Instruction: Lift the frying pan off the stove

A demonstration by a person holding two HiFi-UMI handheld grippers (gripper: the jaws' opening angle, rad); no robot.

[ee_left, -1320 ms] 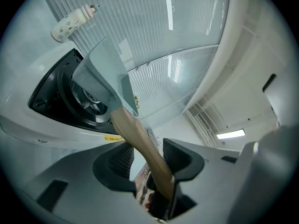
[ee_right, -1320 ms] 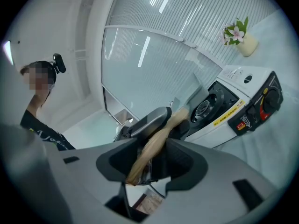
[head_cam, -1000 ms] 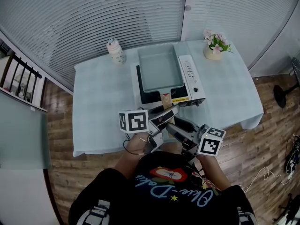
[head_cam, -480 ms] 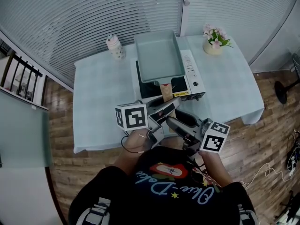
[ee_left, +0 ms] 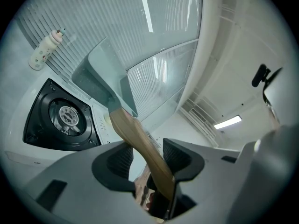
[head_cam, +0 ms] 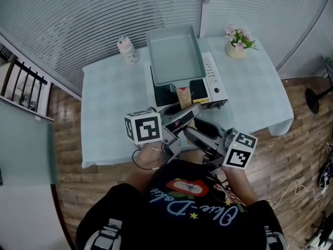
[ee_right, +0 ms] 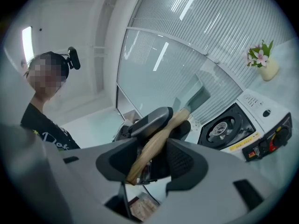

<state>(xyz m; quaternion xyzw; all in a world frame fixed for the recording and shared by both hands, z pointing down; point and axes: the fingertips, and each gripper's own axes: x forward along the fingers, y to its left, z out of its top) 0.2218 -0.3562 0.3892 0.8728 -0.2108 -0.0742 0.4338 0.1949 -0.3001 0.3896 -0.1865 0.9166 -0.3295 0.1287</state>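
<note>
Since a second ago the frying pan [head_cam: 174, 56] has risen and slid toward the far edge; its near edge is now off the stove [head_cam: 212, 82], exposing the black burner. The pan hangs tilted above the stove, apart from it. Left tongs [head_cam: 188, 113] are clamped on the wooden handle [head_cam: 184, 97]; right tongs [head_cam: 190, 133] grip the same handle just behind. A bottle [head_cam: 126, 50] and flower pot [head_cam: 237, 45] stand on the bench [head_cam: 112, 113].
</note>
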